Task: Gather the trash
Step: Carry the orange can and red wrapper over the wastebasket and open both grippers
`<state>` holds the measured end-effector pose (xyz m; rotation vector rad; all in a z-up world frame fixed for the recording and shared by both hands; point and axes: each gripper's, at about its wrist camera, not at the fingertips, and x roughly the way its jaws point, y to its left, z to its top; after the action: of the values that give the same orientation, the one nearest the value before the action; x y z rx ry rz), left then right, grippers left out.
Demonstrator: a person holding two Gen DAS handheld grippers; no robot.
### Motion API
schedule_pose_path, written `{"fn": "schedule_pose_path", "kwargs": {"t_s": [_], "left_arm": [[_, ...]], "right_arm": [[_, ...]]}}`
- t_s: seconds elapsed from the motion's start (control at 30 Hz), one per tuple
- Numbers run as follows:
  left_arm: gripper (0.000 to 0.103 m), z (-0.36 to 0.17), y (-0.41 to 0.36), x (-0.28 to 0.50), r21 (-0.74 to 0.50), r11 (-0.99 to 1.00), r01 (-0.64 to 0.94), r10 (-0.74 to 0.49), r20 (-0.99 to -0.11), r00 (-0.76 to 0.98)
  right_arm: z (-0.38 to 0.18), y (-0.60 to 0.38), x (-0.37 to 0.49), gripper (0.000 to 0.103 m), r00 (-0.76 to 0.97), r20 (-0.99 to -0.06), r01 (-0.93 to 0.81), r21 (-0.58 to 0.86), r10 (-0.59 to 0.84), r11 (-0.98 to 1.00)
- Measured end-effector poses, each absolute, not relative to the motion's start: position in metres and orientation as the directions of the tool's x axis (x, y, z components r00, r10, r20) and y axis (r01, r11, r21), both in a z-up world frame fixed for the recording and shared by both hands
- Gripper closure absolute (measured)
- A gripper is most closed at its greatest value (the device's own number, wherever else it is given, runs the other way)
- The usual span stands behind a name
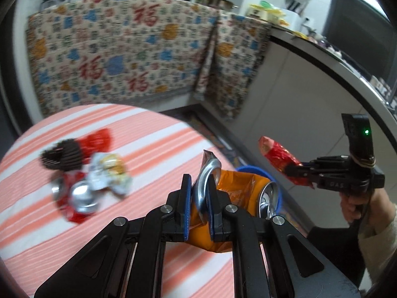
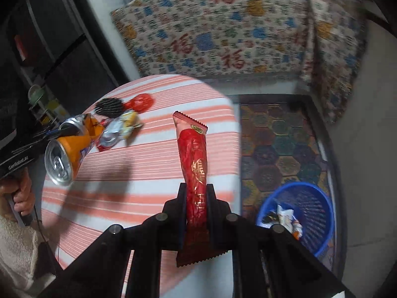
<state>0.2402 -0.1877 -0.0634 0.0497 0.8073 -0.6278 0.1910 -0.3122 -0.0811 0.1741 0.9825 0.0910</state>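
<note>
A: Left tongs (image 1: 200, 188)?
B: Clamped on a crushed orange can (image 1: 238, 193), held above the striped bench (image 1: 158, 139).
A: Right tongs (image 2: 196, 198)?
B: Gripping a red wrapper (image 2: 194, 164). Blue basket (image 2: 315, 213) on the floor; more litter (image 1: 86, 173) on the bench.

Both feeds look evenly lit, soft indoor light. I'm getting motion blur on the patterned cloth (image 1: 124, 49) up top and the trash pile (image 1: 84, 173) at left of the left view. Shadows smear across the striped table (image 2: 139, 186) in the right view. Fisheye bends everything, corners go black.
</note>
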Motion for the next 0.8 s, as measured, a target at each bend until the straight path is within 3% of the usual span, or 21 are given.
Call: {"fn": "schedule_pose_path", "kwargs": {"t_s": [0.4,0.8], "left_arm": [[0.094,-0.097,-0.359,0.237,-0.177,0.740,0.649,-0.559,-0.698,0.448],[0.094,-0.151,-0.429,0.251,-0.155,0.750,0.643,-0.517,-0.744,0.424]], "right_arm": [[-0.112,-0.454,0.140,0.089,0.550,-0.835,0.302,0.194,-0.004,0.933],[-0.165,-0.526,0.140,0.089,0.534,-0.846,0.393,0.247,-0.001,0.886]]}}
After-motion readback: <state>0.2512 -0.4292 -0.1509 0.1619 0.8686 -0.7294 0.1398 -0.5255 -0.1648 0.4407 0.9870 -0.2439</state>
